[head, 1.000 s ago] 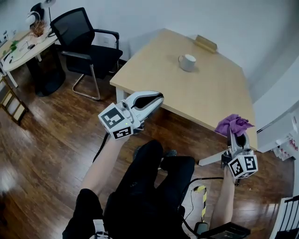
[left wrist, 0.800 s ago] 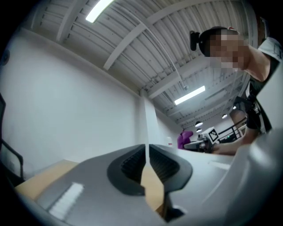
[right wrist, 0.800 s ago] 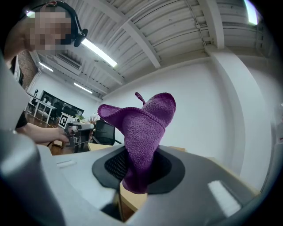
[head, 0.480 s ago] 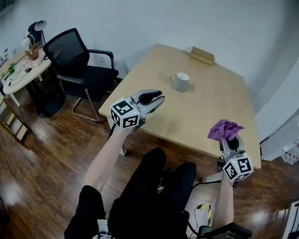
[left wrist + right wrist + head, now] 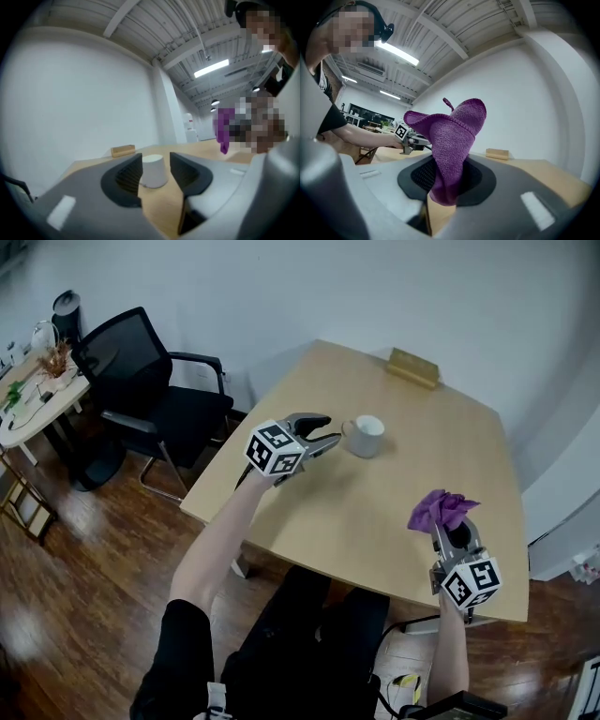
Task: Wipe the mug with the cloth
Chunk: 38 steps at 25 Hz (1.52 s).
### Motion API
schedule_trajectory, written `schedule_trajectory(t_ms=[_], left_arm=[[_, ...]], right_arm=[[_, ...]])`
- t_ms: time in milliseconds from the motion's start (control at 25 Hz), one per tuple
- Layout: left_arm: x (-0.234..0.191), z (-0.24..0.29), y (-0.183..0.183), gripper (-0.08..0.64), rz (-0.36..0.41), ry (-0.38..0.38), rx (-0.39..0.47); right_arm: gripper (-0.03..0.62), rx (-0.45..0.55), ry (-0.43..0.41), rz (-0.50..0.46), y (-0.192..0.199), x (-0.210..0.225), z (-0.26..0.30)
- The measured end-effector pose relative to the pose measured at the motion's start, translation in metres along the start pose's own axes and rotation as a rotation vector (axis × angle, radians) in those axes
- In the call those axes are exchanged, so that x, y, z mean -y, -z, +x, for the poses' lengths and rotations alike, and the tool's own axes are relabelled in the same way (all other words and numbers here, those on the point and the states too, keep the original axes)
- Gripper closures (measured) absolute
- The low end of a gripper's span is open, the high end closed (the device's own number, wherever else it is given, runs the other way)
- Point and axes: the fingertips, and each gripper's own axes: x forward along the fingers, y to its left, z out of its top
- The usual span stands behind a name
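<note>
Opening left hand-held gripper (image 5: 328, 431): jaws parting, nothing between the pads, aimed at the mug (image 5: 364, 436) just ahead.
Mug: white, standing on the bench (image 5: 412, 486), near the left jaws, not touched.
Right hand-held gripper (image 5: 451, 527): clamped on a purple cloth (image 5: 441, 508), raised over the bench's near edge, well apart from the mug.

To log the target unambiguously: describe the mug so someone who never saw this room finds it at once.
Start at the light wooden table. Just beyond the left gripper, whose empty jaws are opening, stands the mug. It is the only white, round thing on the table; the wooden block at the far edge is tan and flat.
</note>
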Motion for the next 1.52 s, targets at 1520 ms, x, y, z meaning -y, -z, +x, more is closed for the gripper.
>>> schedule_trajectory(t_ms=[1520], left_arm=[[0.123, 0.114, 0.034, 0.495, -0.23, 0.508, -0.145]], right_arm=[[0.503, -0.004, 0.124, 0.186, 0.043, 0.049, -0.039]])
